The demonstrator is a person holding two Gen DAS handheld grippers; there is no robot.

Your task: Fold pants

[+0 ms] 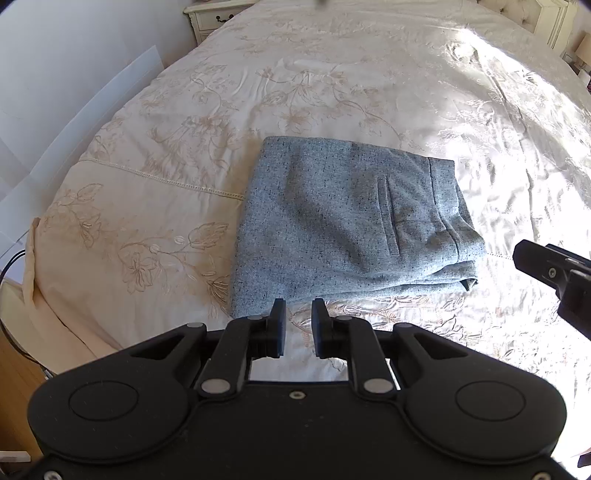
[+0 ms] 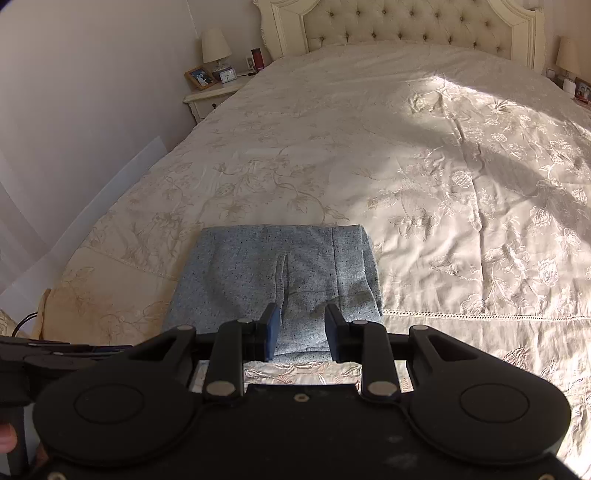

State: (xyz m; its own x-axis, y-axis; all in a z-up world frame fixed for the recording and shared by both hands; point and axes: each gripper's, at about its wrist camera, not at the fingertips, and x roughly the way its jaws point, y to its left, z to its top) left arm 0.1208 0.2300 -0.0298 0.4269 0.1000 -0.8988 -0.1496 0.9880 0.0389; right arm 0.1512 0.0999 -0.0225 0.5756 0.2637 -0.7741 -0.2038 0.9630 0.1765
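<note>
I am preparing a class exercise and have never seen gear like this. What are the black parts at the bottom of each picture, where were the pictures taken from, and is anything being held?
Each picture comes from a camera on a hand-held gripper carried by a person. The left hand-held gripper and right hand-held gripper are two-fingered clamps. Both are open, holding nothing. The grey pants lie folded on the embroidered bedspread. A nightstand stands by the headboard.

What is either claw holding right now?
Nothing. The left claw and right claw are both open, clear of the folded grey speckled wool pants.
</note>
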